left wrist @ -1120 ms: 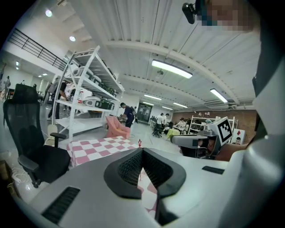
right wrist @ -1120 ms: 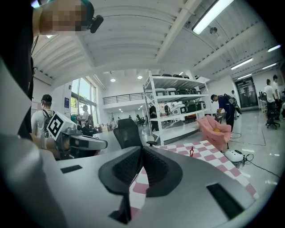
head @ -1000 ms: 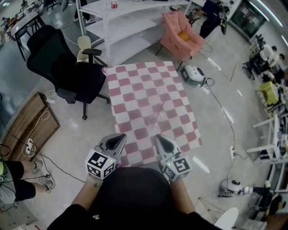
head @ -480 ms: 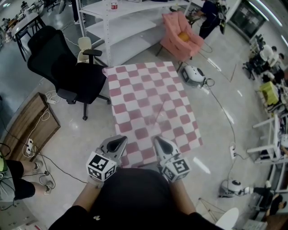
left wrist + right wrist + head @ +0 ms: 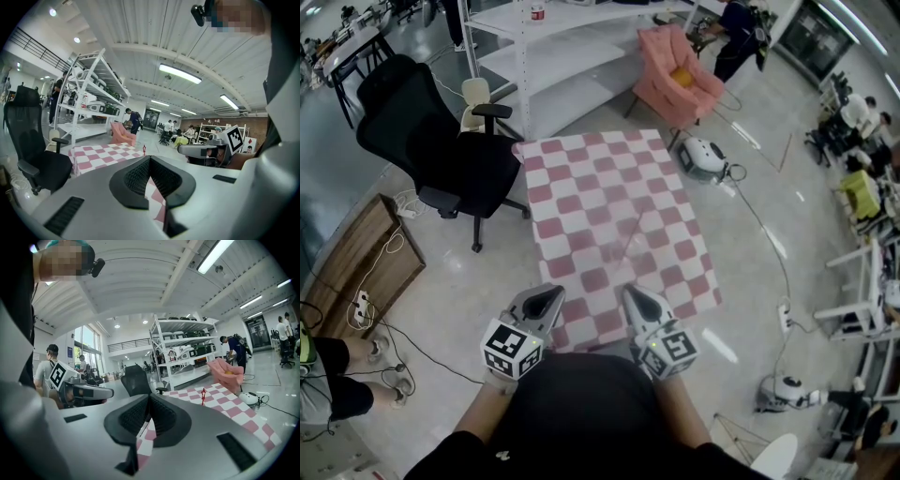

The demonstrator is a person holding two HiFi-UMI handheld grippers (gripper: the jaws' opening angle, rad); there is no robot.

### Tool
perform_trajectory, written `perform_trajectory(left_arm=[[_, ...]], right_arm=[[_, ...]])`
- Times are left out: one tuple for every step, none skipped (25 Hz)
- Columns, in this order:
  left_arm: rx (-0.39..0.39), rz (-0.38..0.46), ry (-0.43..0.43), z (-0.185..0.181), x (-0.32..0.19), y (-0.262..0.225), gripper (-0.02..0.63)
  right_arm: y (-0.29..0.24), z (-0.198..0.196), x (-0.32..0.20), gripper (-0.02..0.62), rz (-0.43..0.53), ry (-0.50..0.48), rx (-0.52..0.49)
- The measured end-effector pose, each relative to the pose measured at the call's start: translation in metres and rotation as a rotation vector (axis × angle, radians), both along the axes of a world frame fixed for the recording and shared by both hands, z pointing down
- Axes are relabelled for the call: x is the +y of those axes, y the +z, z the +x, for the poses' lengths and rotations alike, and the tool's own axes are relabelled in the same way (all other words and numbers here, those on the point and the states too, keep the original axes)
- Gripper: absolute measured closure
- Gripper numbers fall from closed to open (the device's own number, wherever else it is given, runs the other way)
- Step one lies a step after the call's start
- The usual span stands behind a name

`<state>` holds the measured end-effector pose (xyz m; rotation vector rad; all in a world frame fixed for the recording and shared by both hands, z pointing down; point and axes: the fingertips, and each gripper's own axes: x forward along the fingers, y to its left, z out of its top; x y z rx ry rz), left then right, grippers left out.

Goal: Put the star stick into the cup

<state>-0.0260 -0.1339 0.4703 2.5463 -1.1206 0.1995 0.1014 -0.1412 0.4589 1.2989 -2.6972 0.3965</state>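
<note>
Overhead, two low views; common mat (image 5: pixel 619 225)

We see a pale, glossy floor (image 5: pixel 469 272); a pink-and-white checkered mat (image 5: pixel 614 225) lies flat on it; a small red star stick (image 5: pixel 203 395) stands upright on the mat; a black office chair (image 5: pixel 441 141) stands just beside the mat's left edge; a white shelving unit (image 5: pixel 553 56) and a pink armchair (image 5: pixel 680 80) stand beyond its far edge; a white round device (image 5: pixel 703 157) sits near its far right corner, with a cable (image 5: pixel 764 234) trailing across the floor; a wooden board (image 5: pixel 361 258) lies further left.
</note>
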Motion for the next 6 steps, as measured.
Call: perform_trajectory(left_arm=[[0.000, -0.002, -0.002, -0.0002, -0.0003, 0.0008, 0.566], [0.000, -0.002, -0.003, -0.0002, -0.0007, 0.0013, 0.567], [0.000, -0.002, -0.004, 0.0000, -0.0013, 0.0015, 0.566], [0.000, -0.002, -0.004, 0.0003, -0.0020, 0.0015, 0.566], [-0.001, -0.002, -0.005, 0.0006, -0.0027, 0.0015, 0.566], [-0.001, -0.001, -0.005, 0.0008, -0.0034, 0.0015, 0.567]], right_arm=[[0.0004, -0.0006, 0.0000, 0.574, 0.002, -0.003, 0.000], [0.0010, -0.0008, -0.0002, 0.574, 0.002, -0.004, 0.001], [0.0018, -0.0006, -0.0006, 0.574, -0.001, -0.004, 0.002], [0.0027, -0.0001, -0.0011, 0.574, -0.005, -0.002, 0.003], [0.0038, 0.0005, -0.0016, 0.574, -0.011, 0.000, 0.004], [0.0051, 0.0012, -0.0020, 0.574, -0.017, 0.002, 0.005]])
